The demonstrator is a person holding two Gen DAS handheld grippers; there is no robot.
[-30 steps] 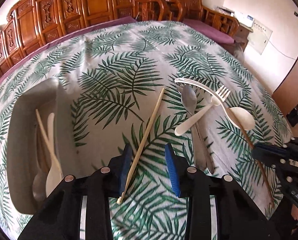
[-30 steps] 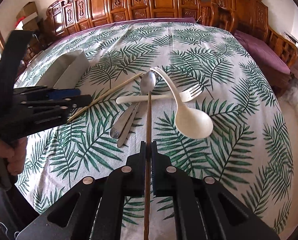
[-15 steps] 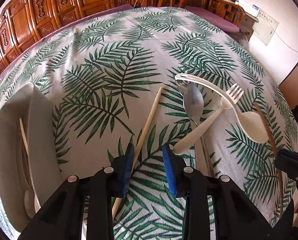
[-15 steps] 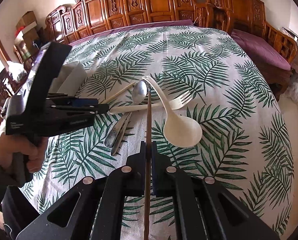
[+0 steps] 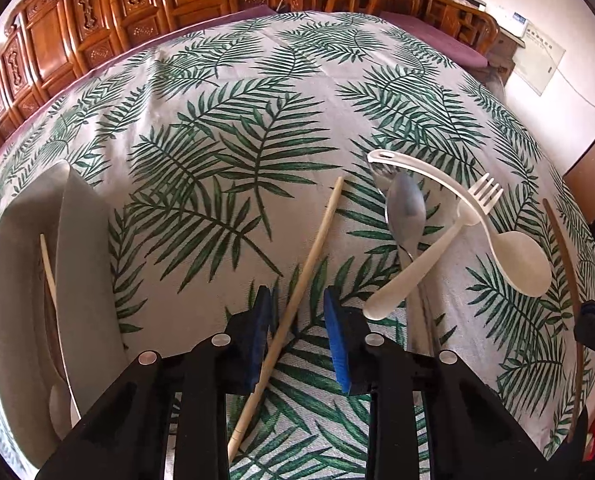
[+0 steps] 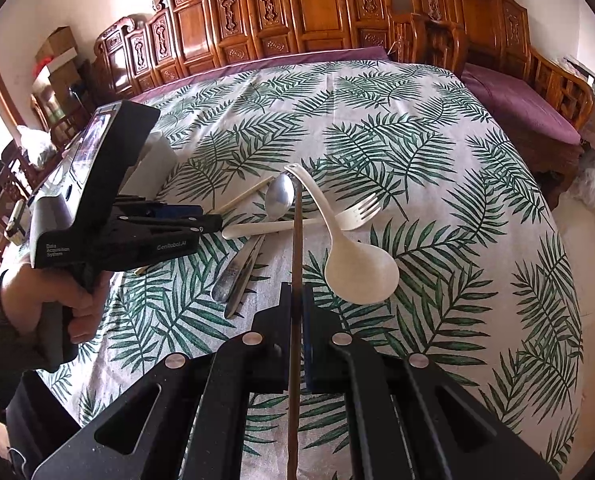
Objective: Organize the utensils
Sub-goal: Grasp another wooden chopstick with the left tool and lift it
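My left gripper is open, its blue pads on either side of a light wooden chopstick that lies on the leaf-print tablecloth. My right gripper is shut on a dark brown chopstick and holds it above the cloth; it also shows in the left wrist view. A white ladle spoon, a white plastic fork and a metal spoon lie crossed to the right. A grey utensil tray at the left holds a light chopstick and other utensils.
Carved wooden chairs line the far side of the table. A purple-cushioned bench stands at the right. The left hand and its gripper body fill the left of the right wrist view. More metal cutlery handles lie under the fork.
My left gripper has moved forward along the light chopstick, which now lies between its pads. My right gripper has lifted the dark chopstick higher.
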